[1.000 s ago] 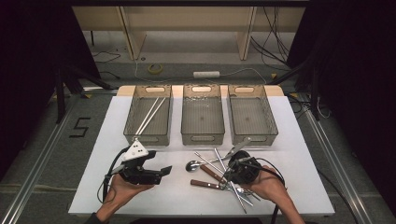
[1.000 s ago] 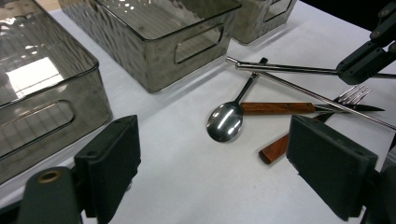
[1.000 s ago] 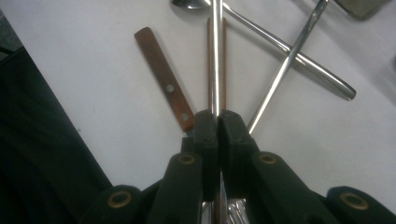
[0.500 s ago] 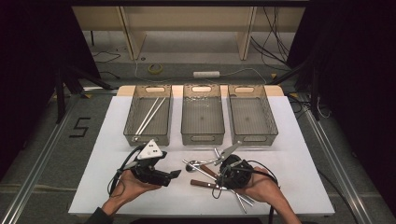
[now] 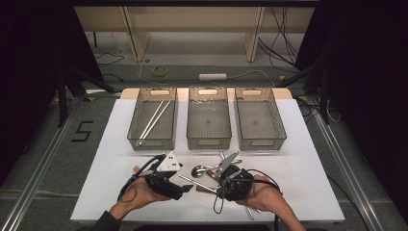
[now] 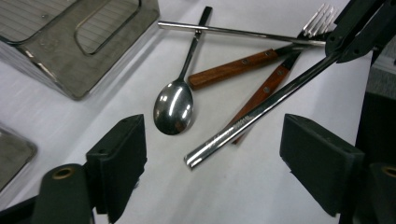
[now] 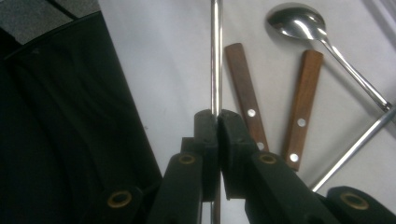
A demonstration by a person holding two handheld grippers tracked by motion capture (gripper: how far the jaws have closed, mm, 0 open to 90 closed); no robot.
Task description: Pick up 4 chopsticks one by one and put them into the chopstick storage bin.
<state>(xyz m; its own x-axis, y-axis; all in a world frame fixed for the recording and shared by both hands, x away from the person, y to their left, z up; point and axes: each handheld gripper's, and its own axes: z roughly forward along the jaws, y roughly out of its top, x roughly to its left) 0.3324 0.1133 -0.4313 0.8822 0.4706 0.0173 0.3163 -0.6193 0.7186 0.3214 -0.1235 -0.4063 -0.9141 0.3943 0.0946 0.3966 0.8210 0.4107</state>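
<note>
**Handing a steel rod across above the cutlery pile**

From the high view, my right gripper sits over the loose cutlery on the white desk, in front of three clear plastic bins. My left gripper is just beside it, pointing toward it.

In the left gripper view, my own fingers stand released, though they have just been closing a little, with nothing pressed between them. The long polished steel rod slants toward me, its free end between my fingers and above the desk, the far end pinched in the right gripper. A shiny steel spoon and two wooden-handled utensils lie beneath.

In the right gripper view, my fingers are clenched on the rod.

The risk: the rod is thin and slick, so if my left fingers close off-centre it could pivot and drop into the pile.
</note>
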